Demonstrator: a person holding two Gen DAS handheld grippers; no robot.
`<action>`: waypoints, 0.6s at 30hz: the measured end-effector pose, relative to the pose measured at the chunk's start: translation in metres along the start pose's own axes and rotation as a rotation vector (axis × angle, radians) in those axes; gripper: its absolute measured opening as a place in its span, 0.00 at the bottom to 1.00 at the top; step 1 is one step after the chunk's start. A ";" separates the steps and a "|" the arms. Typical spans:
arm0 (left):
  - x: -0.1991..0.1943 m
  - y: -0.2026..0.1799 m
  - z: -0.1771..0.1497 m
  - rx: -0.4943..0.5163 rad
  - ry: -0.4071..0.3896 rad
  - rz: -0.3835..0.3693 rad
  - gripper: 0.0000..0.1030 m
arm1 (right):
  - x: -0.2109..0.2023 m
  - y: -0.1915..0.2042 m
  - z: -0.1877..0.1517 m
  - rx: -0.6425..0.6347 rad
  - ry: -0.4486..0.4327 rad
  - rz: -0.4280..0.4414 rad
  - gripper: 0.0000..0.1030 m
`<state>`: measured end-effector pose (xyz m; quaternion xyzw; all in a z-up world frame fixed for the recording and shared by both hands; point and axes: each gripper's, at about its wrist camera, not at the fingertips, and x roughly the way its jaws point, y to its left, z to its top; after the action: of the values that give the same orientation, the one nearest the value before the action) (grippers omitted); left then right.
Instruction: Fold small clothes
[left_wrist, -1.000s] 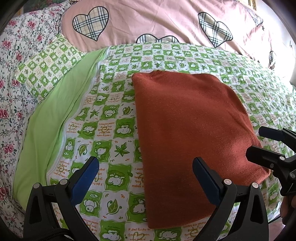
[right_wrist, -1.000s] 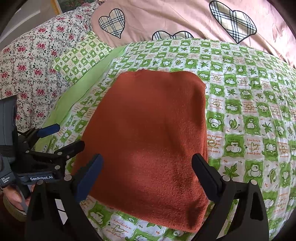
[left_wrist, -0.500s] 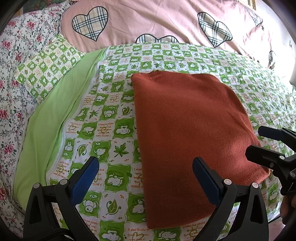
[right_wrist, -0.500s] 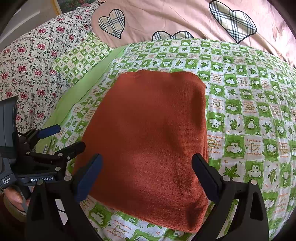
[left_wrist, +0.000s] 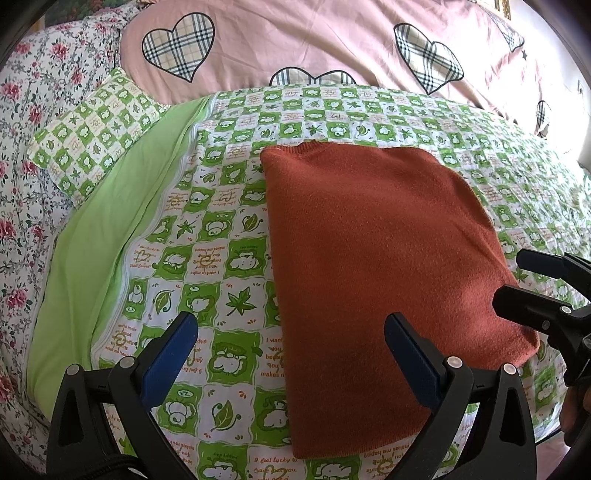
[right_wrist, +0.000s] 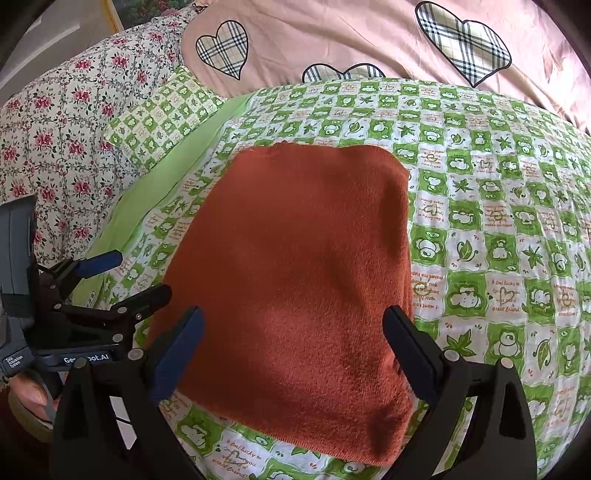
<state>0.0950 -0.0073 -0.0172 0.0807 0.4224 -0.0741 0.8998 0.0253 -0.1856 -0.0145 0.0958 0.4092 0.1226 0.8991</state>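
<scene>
Your right gripper (right_wrist: 291, 350) hangs spread wide over the folded rust sweater (right_wrist: 295, 273); left gripper (right_wrist: 129, 275) gapes beside it

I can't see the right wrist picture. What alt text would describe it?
A folded rust-orange garment lies flat on a green-and-white checked quilt, framed by the open right gripper just above its near edge. The left gripper, also open, hovers at the left; floral bedding and a pink heart-print cover lie beyond.

A plain rust-orange garment (left_wrist: 380, 258) lies on a green-and-white checked quilt (left_wrist: 207, 254) with leaf and animal prints, beside a lime sheet (left_wrist: 92, 243), a rose-floral cover (right_wrist: 55, 147) and a pink plaid-heart duvet (left_wrist: 295, 37).
</scene>
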 end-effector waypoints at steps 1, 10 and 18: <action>0.000 0.000 0.000 0.000 0.000 0.001 0.98 | 0.000 0.000 0.001 0.000 -0.001 0.000 0.94; 0.004 0.003 0.007 -0.001 -0.009 -0.030 0.98 | -0.001 -0.007 0.007 0.006 -0.008 -0.005 0.94; 0.012 0.007 0.010 -0.009 0.013 -0.035 0.98 | 0.002 -0.013 0.008 0.019 -0.012 -0.001 0.94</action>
<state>0.1116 -0.0033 -0.0197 0.0697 0.4300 -0.0874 0.8959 0.0345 -0.1980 -0.0143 0.1050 0.4049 0.1175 0.9007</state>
